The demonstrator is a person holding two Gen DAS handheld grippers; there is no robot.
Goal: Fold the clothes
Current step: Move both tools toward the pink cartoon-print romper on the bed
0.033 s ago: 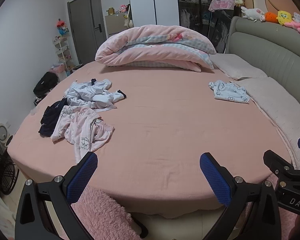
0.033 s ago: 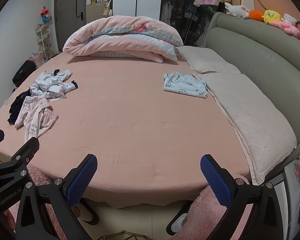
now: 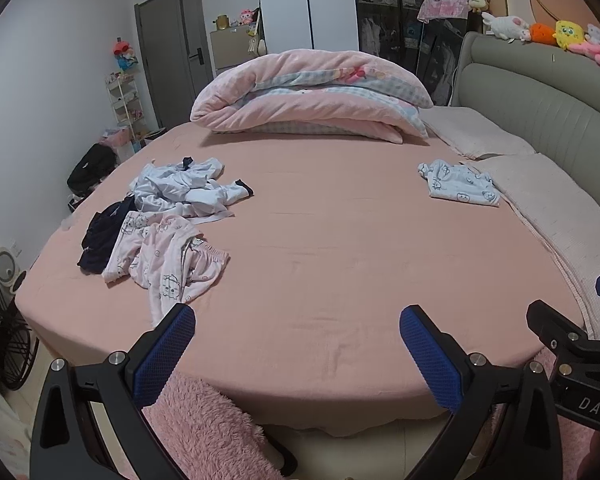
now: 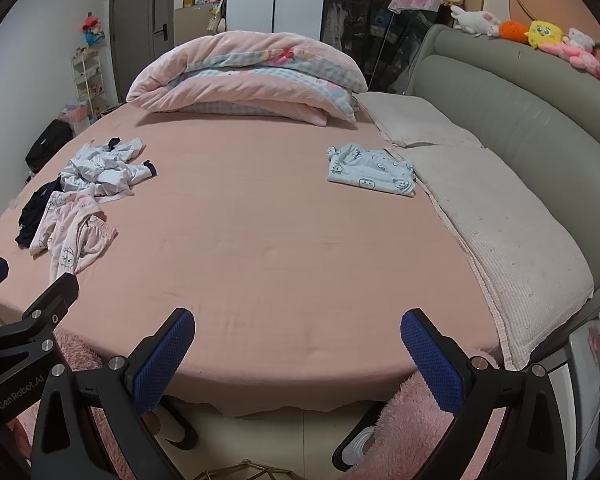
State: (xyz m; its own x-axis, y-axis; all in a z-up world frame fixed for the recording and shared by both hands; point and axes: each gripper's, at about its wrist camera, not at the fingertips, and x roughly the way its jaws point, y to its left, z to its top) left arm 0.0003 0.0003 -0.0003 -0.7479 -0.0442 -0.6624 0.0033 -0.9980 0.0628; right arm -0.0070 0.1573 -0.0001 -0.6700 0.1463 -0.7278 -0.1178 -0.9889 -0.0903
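Both hand-held grippers are hovering at the near edge of the bed [image 3: 340, 280], w/ nothing in them. Left hand-held gripper [image 3: 296, 354] has its blue pads wide apart, and the right hand-held gripper [image 4: 296, 354] is spread the same way, empty.

Clothes-wise: there's a messy pile on the left side of the bed. Nearest bit is the pink pajamas [image 3: 168, 256] w/ little cartoon faces, all crumpled. Touching them on the far left is a dark navy garment [image 3: 100, 236], and just behind is a white-ish top [image 3: 184, 192] w/ dark cuffs, also bunched up. From the right cam the same pile sits far left of frame, pajamas [image 4: 72, 236] closest.

Over on the right side, well apart from the pile, is a light blue printed piece [image 3: 460, 188] lying flat and already folded, right beside the near pillow [image 3: 552, 220]. Shows up clearer in the right view [image 4: 370, 170].

Far end of the bed has a big folded pink duvet [image 3: 308, 96]. Grey headboard [image 3: 540, 100] runs along the right w/ plush toys [image 3: 556, 34] on top. Fluffy pink rug [image 3: 204, 432] on the floor below the grippers.
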